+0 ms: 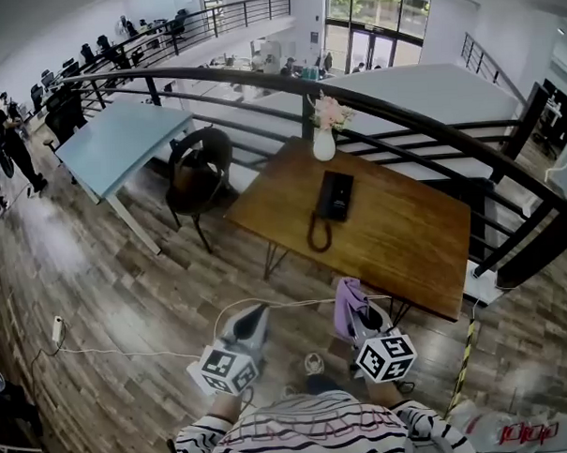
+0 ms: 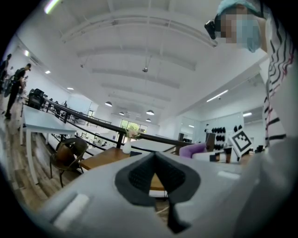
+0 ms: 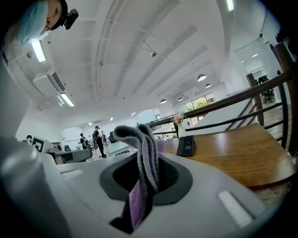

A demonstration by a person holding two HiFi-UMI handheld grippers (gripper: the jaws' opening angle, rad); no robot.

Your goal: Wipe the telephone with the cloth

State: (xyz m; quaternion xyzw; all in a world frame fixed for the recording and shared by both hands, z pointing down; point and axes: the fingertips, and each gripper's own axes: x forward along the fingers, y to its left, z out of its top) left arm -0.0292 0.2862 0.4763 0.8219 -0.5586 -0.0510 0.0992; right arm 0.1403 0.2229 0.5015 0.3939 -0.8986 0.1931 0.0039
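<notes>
The room is a big open office on an upper level, with a floor (image 1: 108, 285) of dark wood planks and a curved black railing (image 1: 429, 121) across the middle of the head view. Just right of the centre stands a brown wooden table (image 1: 406, 244). The black telephone (image 1: 336, 195) lies on its far part, its cord (image 1: 318, 234) curled toward the near edge and a white vase (image 1: 324, 144) with flowers behind it. A pale blue table (image 1: 120, 143) and a dark chair (image 1: 198, 168) stand at upper left. The right gripper (image 3: 145, 139) is clamped on the purple and grey cloth (image 3: 148, 160), well apart from the telephone. The left gripper (image 2: 154, 156) has its jaws together with nothing between them. Red print on a white thing (image 1: 522, 434) at lower right is too blurred to read
</notes>
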